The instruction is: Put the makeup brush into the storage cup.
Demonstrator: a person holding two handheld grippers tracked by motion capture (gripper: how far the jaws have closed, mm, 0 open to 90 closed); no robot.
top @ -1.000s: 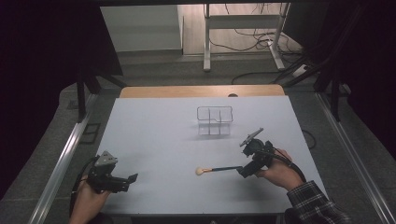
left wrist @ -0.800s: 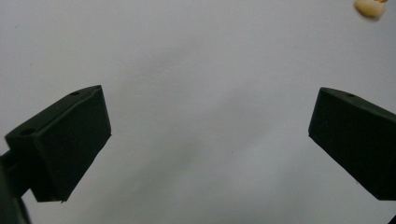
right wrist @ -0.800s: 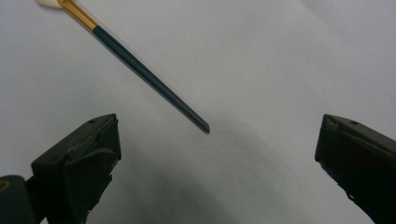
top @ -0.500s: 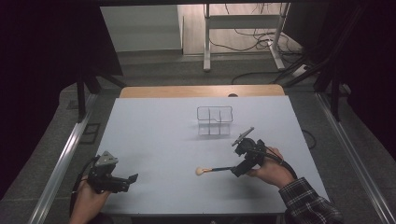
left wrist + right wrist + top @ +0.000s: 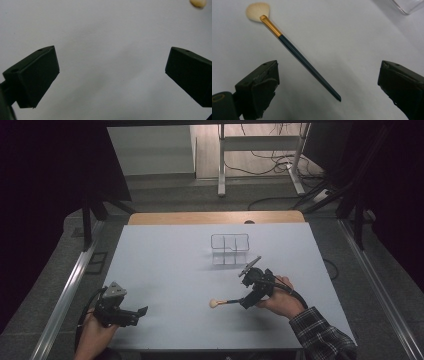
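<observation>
Hovering over the makeup brush, right gripper jaws spread wide, touching nothing, left gripper likewise.

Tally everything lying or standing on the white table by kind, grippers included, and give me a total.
Makeup brush: 1
Clear divided organizer: 1
Grippers: 2, the left gripper and the right gripper, both open
Total: 4
</observation>
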